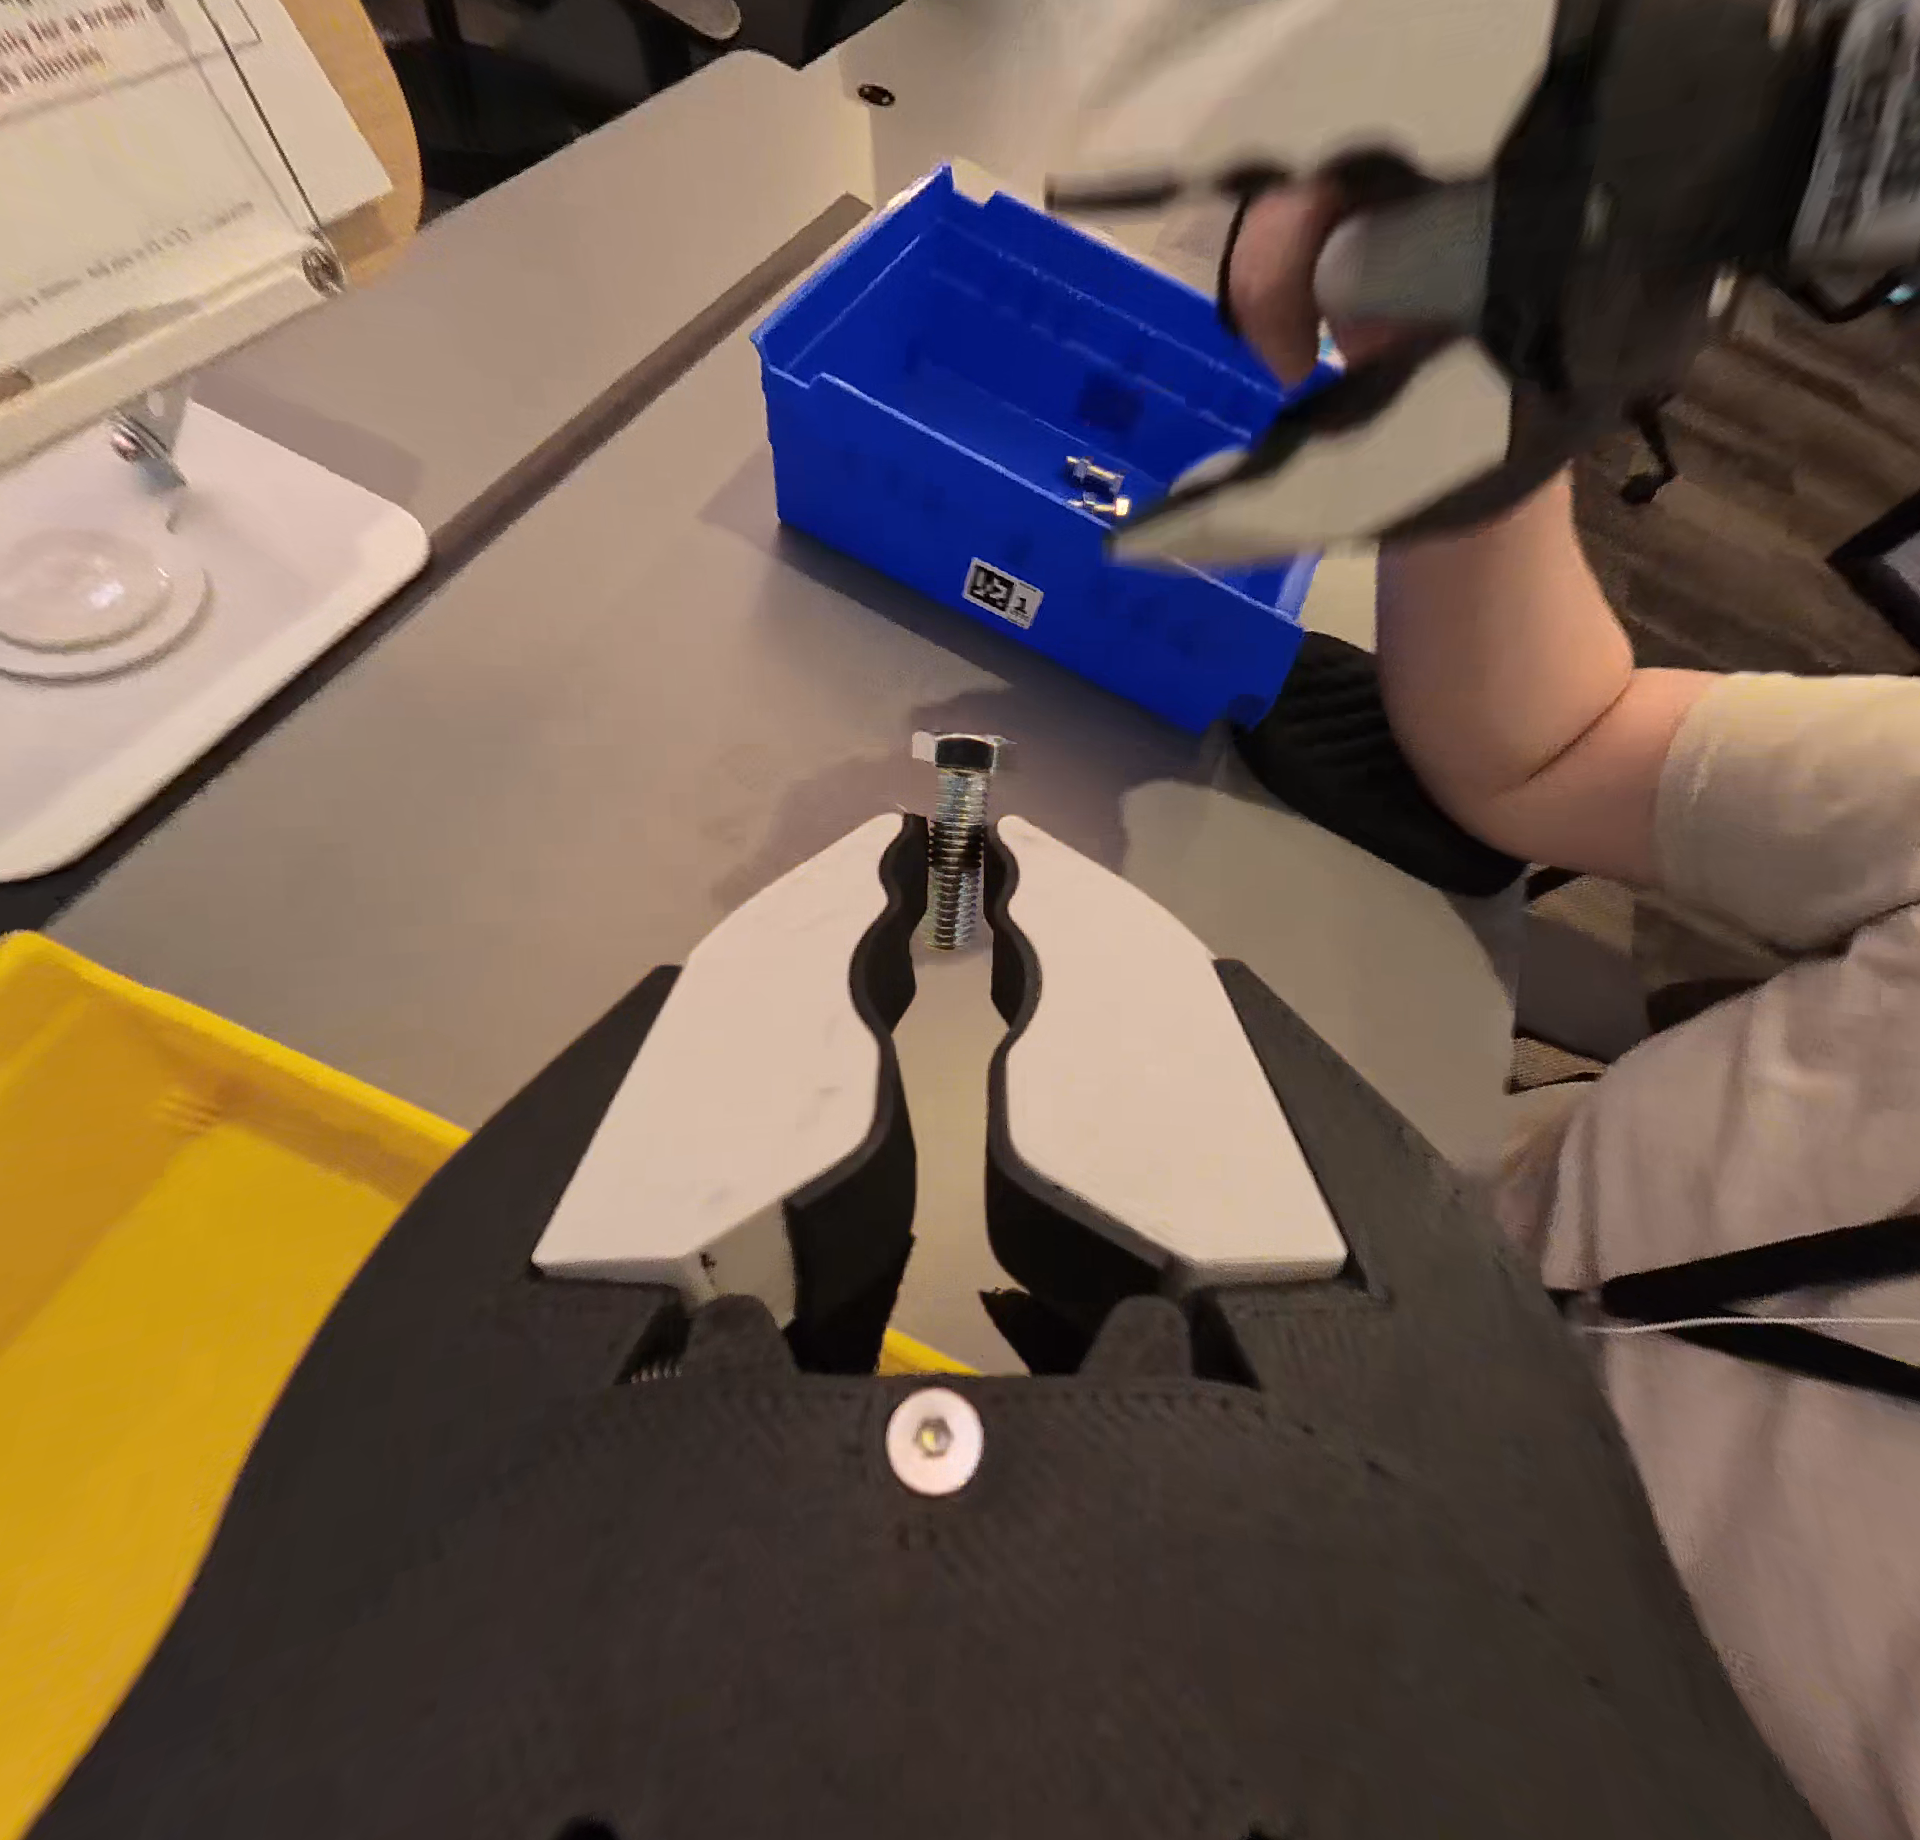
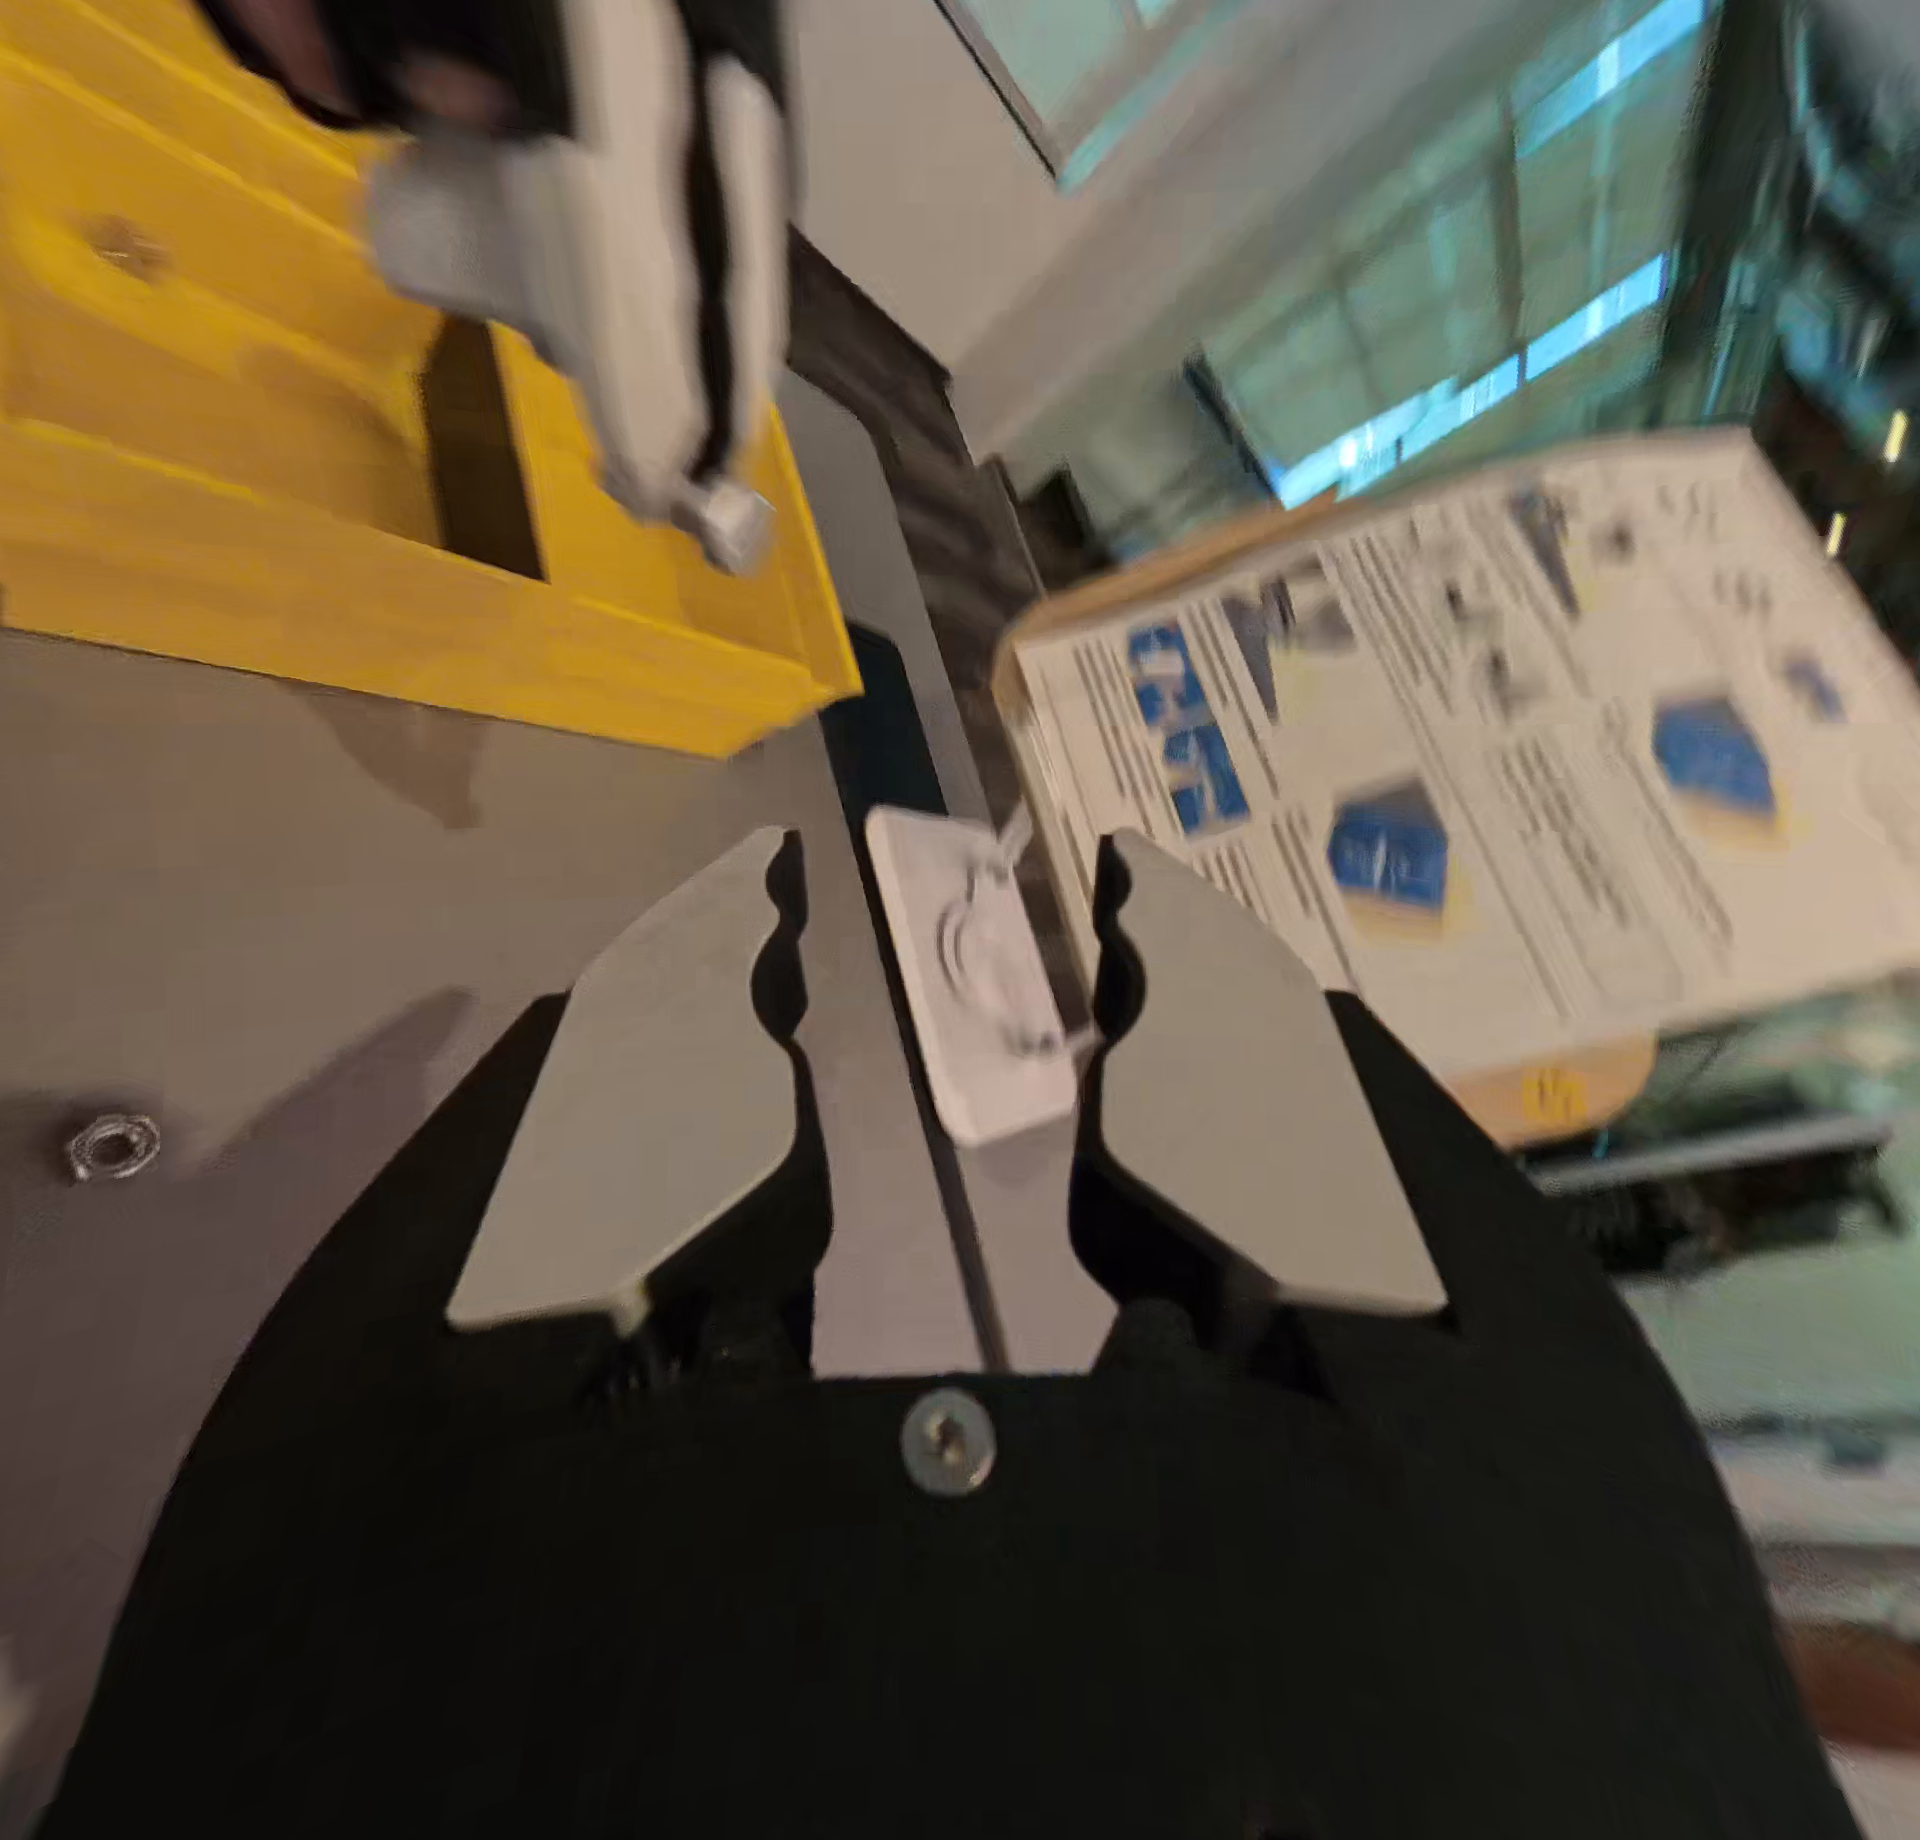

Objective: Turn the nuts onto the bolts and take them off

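Note:
My left gripper [image 1: 951,834] is shut on the threaded shank of a steel hex bolt [image 1: 956,834], whose head points away from me above the grey table [image 1: 520,751]. No nut is on the bolt. My right gripper [image 2: 948,860] is open and empty; it also shows blurred in the left wrist view [image 1: 1091,367], held above the blue bin [image 1: 935,481]. A loose nut [image 2: 112,1146] lies on the table at the left of the right wrist view. The left gripper with the bolt head [image 2: 732,528] shows at the top of that view.
The blue bin holds small bolts [image 1: 1096,486]. A yellow bin [image 1: 156,1271] stands at the lower left and also shows in the right wrist view [image 2: 312,502]. A white stand base [image 1: 156,627] carries a printed sheet [image 2: 1507,751]. A person's arm [image 1: 1507,710] rests at the table's right edge.

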A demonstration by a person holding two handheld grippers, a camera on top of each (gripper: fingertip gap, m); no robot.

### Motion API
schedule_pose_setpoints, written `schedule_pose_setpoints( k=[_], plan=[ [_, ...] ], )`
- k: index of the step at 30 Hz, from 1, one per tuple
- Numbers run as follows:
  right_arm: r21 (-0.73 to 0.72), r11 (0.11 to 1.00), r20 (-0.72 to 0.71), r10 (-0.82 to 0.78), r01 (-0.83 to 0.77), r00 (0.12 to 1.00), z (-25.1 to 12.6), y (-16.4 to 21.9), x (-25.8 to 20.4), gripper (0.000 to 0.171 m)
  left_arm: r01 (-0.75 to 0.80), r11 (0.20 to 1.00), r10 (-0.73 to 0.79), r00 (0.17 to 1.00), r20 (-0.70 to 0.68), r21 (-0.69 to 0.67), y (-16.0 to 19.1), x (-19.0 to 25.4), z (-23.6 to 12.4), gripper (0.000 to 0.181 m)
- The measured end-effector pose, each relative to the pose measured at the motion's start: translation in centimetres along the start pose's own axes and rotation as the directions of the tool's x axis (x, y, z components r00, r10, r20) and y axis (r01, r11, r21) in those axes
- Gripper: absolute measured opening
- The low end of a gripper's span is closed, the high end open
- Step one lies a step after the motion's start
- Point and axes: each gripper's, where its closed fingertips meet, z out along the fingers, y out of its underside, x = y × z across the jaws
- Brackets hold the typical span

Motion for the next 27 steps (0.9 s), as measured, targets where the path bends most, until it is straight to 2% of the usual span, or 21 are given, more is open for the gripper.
schedule_pose_setpoints(
  k=[2,4,9,12,15,16,22,25,27],
  plan=[
    [-0.012,0.985,-0.040,-0.172,0.171,0.984,1.2,-1.1,-1.7,0.050,0.090,0.995,-0.091,0.994,-0.066,-0.031,0.5,0.8,0.4,0.010],
    [-0.044,0.965,-0.096,-0.261,0.258,0.960,2.3,-1.8,-2.6,0.042,0.163,0.982,-0.174,0.975,-0.140,-0.091,1.6,1.5,0.9,0.010],
    [-0.068,0.896,0.012,-0.439,0.439,0.898,4.3,-1.8,-7.3,0.035,0.258,0.964,-0.265,0.955,-0.134,-0.070,3.5,0.3,1.8,0.009],
    [-0.085,0.887,-0.003,-0.455,0.453,0.890,5.5,-2.2,-8.6,0.030,0.292,0.953,-0.302,0.941,-0.151,-0.084,4.5,0.6,2.2,0.010],
    [-0.207,0.862,0.020,-0.469,0.463,0.883,6.9,-0.8,-9.5,0.028,0.334,0.938,-0.344,0.931,-0.125,-0.096,5.1,0.0,2.6,0.009],
    [-0.228,0.855,0.005,-0.478,0.467,0.878,7.1,-0.5,-9.4,0.018,0.344,0.933,-0.355,0.928,-0.115,-0.107,5.3,-0.3,2.7,0.009],
    [-0.223,0.926,0.019,-0.309,0.305,0.951,7.7,0.5,-9.8,0.017,0.386,0.919,-0.395,0.901,-0.178,-0.086,5.6,-0.8,3.0,0.012],
    [-0.264,0.922,0.018,-0.289,0.283,0.957,7.8,1.4,-10.0,0.017,0.429,0.902,-0.428,0.876,-0.223,-0.047,5.9,-0.8,2.9,0.014],
    [-0.289,0.926,0.000,-0.253,0.242,0.968,8.0,2.2,-9.9,0.017,0.467,0.883,-0.459,0.845,-0.273,-0.040,5.9,-0.5,2.9,0.023]
  ],
)
